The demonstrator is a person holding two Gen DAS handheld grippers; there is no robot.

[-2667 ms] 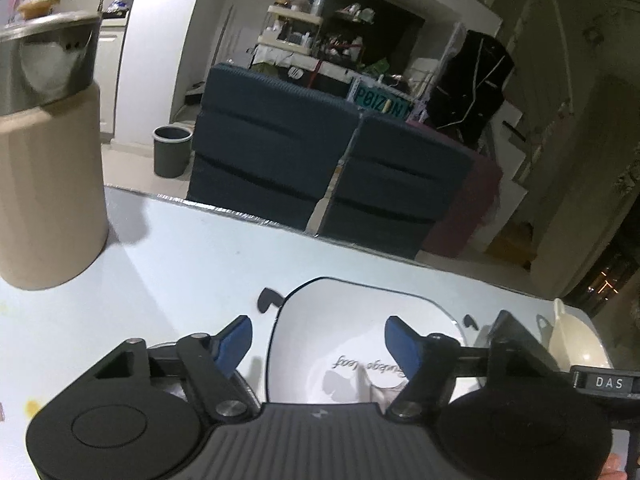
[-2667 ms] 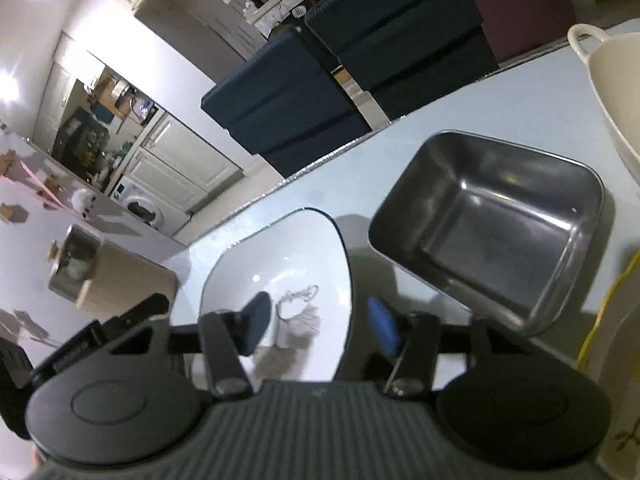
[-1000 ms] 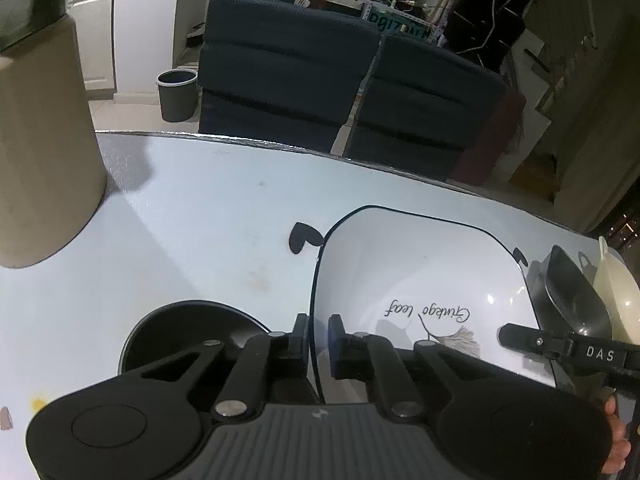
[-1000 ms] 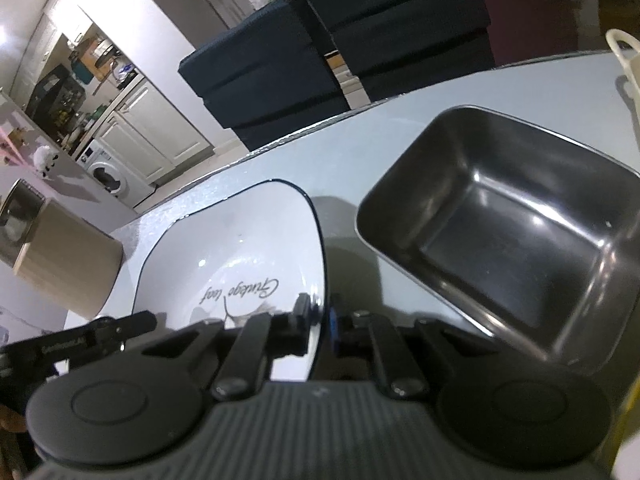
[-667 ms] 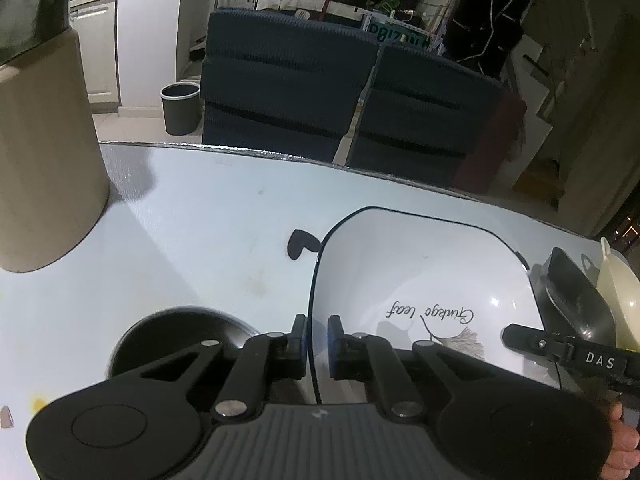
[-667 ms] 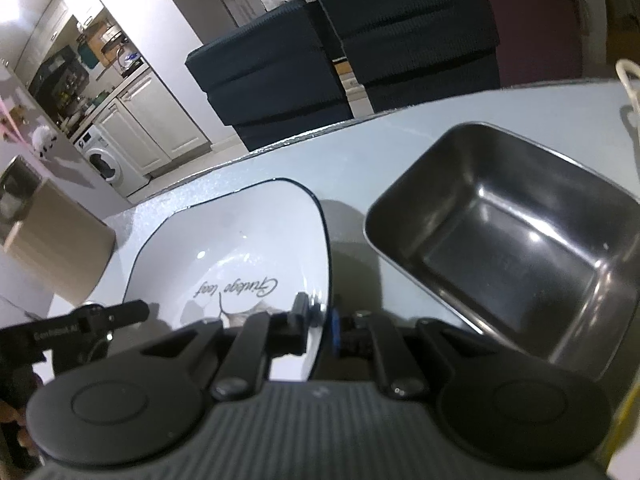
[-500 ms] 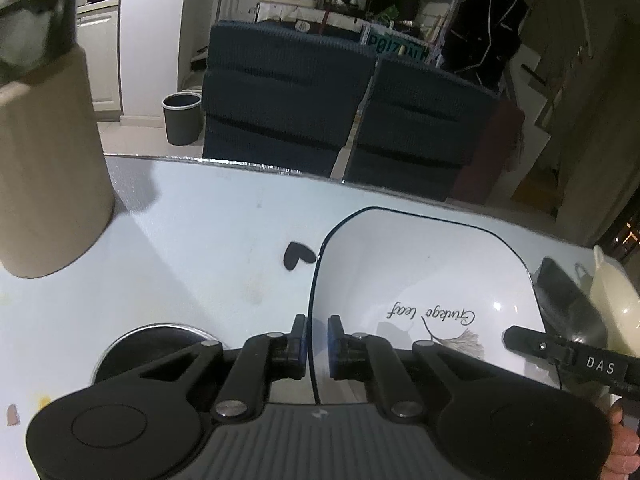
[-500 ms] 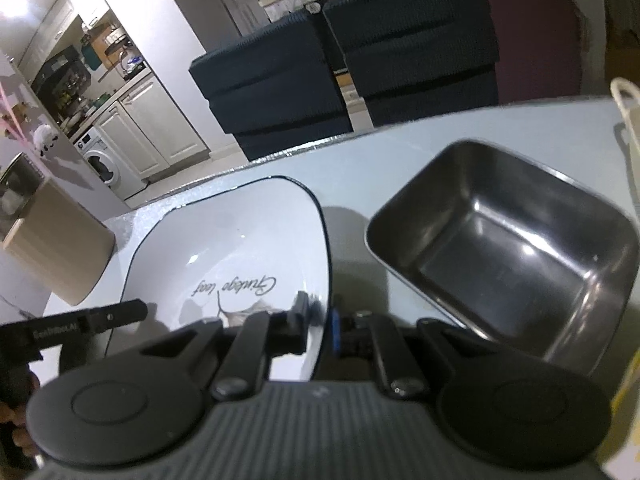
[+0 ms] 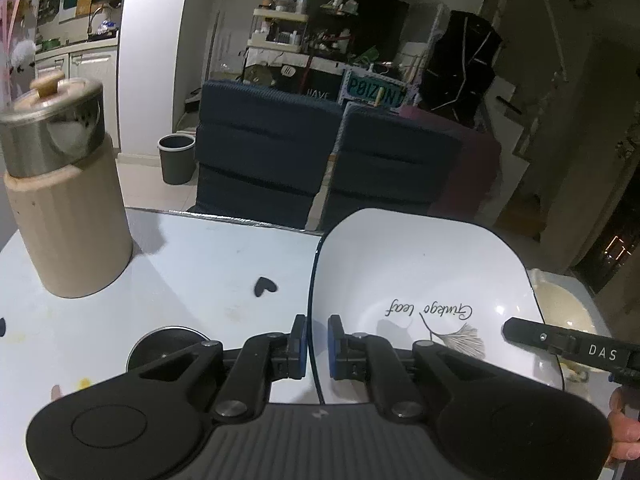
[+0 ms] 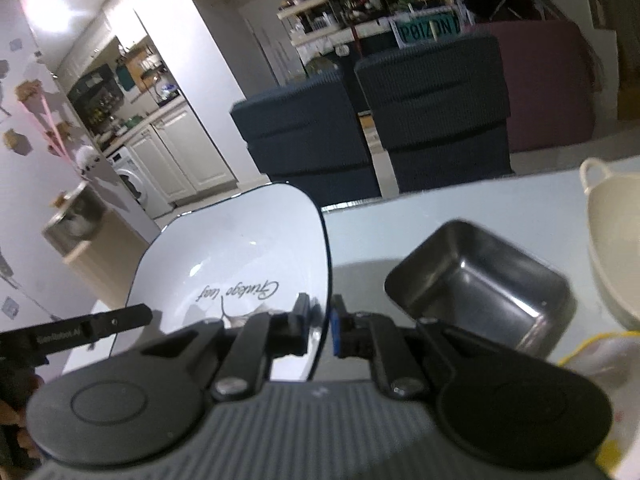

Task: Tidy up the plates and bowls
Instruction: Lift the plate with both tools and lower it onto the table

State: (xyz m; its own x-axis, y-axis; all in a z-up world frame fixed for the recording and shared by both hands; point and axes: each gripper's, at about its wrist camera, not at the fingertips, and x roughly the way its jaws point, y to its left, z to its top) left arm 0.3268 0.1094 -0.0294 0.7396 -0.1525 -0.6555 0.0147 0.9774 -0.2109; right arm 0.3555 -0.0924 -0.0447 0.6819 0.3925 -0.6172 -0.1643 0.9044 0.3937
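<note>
two tools grip one white plate [image 9: 420, 276], each at an opposite edge. the left tool [image 9: 314, 342] is nearly closed, its blue pads pinching the plate's dark-lined left rim, so that the plate spreads away to the right of it in the left wrist view, with the words "ginkgo leaf" and a leaf drawing showing on its face. the right tool [image 10: 320, 326] is likewise almost closed, clamped on the plate's right rim, and in the right wrist view the plate [image 10: 240, 256] lies to the left of it. the plate is held clear of the pale bench [image 9: 208, 264], its far edge rising above the bench's far rim in both views. to the right of the right tool, a steel rectangular dish [image 10: 480, 292] sits on the bench, apart from the plate, and a cream bowl [image 10: 616, 248] with a loop handle stands further right. a beige canister [image 9: 68, 204] with a metal lid stands at the far left of the bench, well apart from the plate. a small dark round thing [image 9: 168, 346] lies on the bench just left of the left tool. two dark blue chairs [image 9: 320, 168] stand beyond the bench.
</note>
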